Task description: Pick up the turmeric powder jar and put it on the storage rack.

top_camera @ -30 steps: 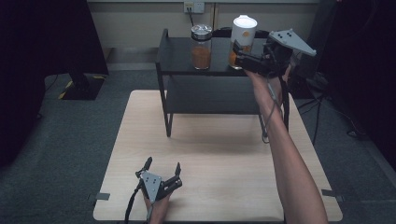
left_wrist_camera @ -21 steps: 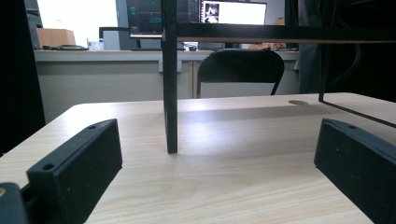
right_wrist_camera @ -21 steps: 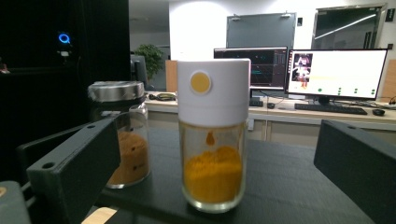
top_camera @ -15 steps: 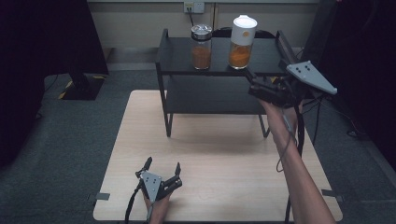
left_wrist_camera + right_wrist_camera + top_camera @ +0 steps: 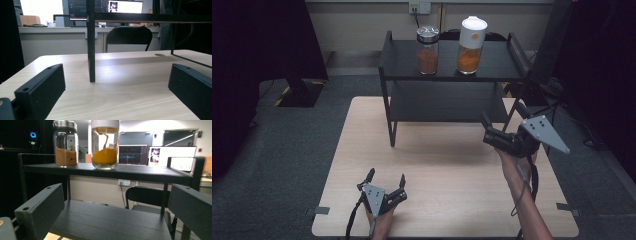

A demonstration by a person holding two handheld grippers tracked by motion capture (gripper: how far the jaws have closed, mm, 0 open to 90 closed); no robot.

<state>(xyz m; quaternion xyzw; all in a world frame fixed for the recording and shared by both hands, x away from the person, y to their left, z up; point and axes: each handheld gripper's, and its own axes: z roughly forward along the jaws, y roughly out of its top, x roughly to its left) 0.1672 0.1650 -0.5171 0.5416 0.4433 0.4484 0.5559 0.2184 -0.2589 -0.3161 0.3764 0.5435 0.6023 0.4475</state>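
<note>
The left gripper (image 5: 386, 182) rests low on the wooden table (image 5: 447, 165) at its near edge, held by the person's left hand (image 5: 381, 222). Its 2 jaws stand wide apart and released, with nothing between them. In the left gripper view bare tabletop lies between the fingers (image 5: 41, 91), and the front left leg (image 5: 91, 42) of the black shelf rack rises straight ahead of them, well apart.

Farther out and to the right, the right gripper (image 5: 492, 131) hangs above the table in front of the rack's (image 5: 447, 65) right end, carried on the person's right forearm (image 5: 524, 200). The grey three-cornered plate (image 5: 543, 132) on top points away to the right. Its jaws are spread and released too, gripping nothing. In the right gripper view the rack's lower shelf (image 5: 110, 222) spreads between and just beyond the fingers (image 5: 42, 210).

Beyond and above those fingers, on the top shelf (image 5: 117, 171), stand 2 glass jars, upright, near each other but not touching. The jar with the white lid (image 5: 471, 45), holding orange powder, is closer to the line of the right gripper's jaws. The jar with the metal lid (image 5: 428, 50), holding brownish powder, stands left of it. Both jars are well apart from either gripper.
</note>
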